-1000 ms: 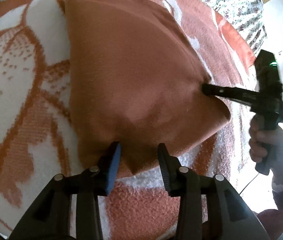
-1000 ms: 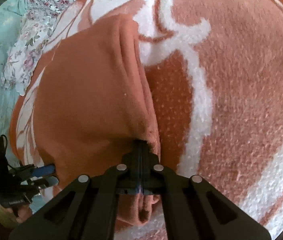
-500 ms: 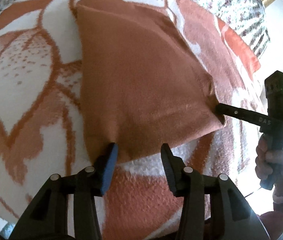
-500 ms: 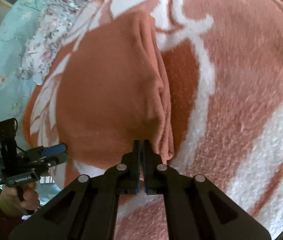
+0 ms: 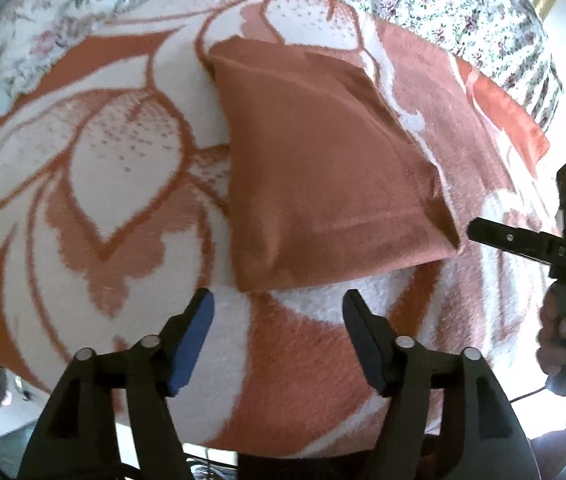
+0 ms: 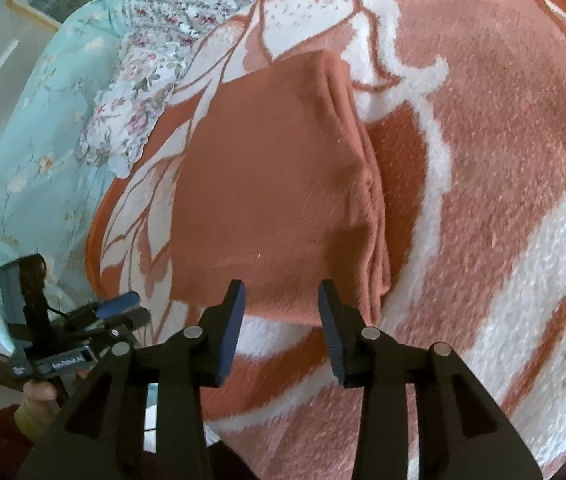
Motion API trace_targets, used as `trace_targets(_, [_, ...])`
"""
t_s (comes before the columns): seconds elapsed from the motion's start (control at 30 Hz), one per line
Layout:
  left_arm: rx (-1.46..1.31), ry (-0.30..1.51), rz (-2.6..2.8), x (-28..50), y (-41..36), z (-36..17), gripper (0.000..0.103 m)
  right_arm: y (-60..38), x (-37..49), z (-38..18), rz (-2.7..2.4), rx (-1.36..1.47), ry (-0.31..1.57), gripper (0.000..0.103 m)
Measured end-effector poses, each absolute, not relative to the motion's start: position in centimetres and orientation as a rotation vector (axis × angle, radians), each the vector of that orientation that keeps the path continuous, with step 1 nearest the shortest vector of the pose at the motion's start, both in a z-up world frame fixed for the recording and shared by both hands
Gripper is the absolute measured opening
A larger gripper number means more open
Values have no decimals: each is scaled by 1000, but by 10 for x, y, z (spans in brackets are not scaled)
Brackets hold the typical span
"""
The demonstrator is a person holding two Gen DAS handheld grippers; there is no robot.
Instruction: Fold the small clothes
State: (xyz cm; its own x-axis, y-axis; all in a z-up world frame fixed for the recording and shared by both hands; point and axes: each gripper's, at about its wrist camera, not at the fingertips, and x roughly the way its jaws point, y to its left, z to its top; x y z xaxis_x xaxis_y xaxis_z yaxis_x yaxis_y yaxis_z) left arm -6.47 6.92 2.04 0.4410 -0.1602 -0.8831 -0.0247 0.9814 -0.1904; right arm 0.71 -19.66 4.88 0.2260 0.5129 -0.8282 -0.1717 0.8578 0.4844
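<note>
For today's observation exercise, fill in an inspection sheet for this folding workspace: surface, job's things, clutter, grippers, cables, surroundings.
Surface: orange and white patterned blanket.
Job's things: one orange garment, folded, lying flat on the blanket.
Clutter: nothing seen.
Grippers: left hand-held gripper open, just short of the garment's near edge; right hand-held gripper open at the garment's edge, holding nothing.
Cables: thin cable below the right hand.
Surroundings: floral sheet, pale blue floral cloth.
</note>
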Motion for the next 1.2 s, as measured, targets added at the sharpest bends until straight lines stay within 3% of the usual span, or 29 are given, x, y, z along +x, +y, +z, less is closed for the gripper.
trace_targets(0.1, [-94, 1077, -30, -71, 73, 24, 78, -190, 1, 52, 482, 284, 1265, 48])
trace_targets(0.4, [44, 1033, -5, -86, 99, 12, 82, -169, -30, 69, 428, 99, 1226, 74])
trace_targets(0.8, [22, 1070, -74, -61, 111, 15, 83, -160, -46, 71, 317, 154, 1211, 80])
trace_targets(1.2, [22, 1068, -36, 1, 104, 26, 84, -146, 12, 70, 344, 71, 1175, 85])
